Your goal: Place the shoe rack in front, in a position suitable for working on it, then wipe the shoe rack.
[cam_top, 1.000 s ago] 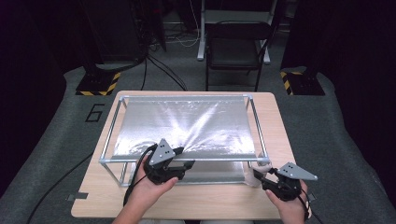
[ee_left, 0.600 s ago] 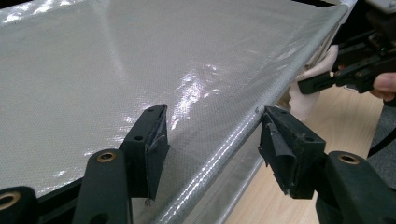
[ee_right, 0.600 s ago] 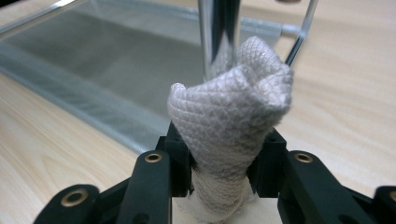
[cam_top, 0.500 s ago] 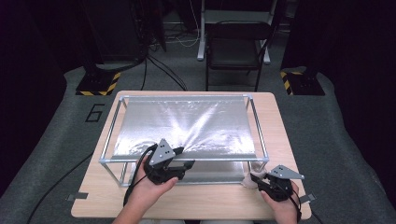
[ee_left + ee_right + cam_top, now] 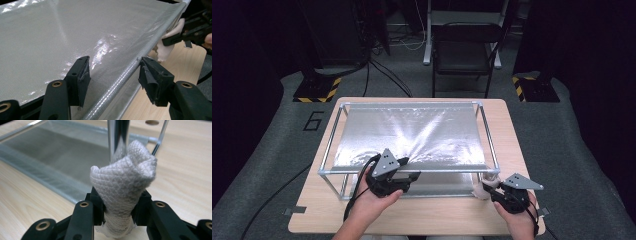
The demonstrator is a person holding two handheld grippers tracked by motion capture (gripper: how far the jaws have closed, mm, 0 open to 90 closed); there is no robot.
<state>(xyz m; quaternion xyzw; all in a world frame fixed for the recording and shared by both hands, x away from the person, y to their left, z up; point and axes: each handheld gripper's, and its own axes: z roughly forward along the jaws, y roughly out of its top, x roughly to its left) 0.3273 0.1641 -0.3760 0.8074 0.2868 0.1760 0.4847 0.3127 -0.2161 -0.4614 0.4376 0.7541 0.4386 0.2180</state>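
Tabletop: right tool [image 5: 488, 189] holds cloth [image 5: 123, 187] bunched upright against frame leg [image 5: 118, 137]

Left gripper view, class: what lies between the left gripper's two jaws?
The rack's front rail, wrapped in silvery mesh sheet, lies between the left gripper's jaws.

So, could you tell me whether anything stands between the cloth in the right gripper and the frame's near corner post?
Nothing visible does: the cloth, clamped in the right gripper, sits directly against the chrome post.
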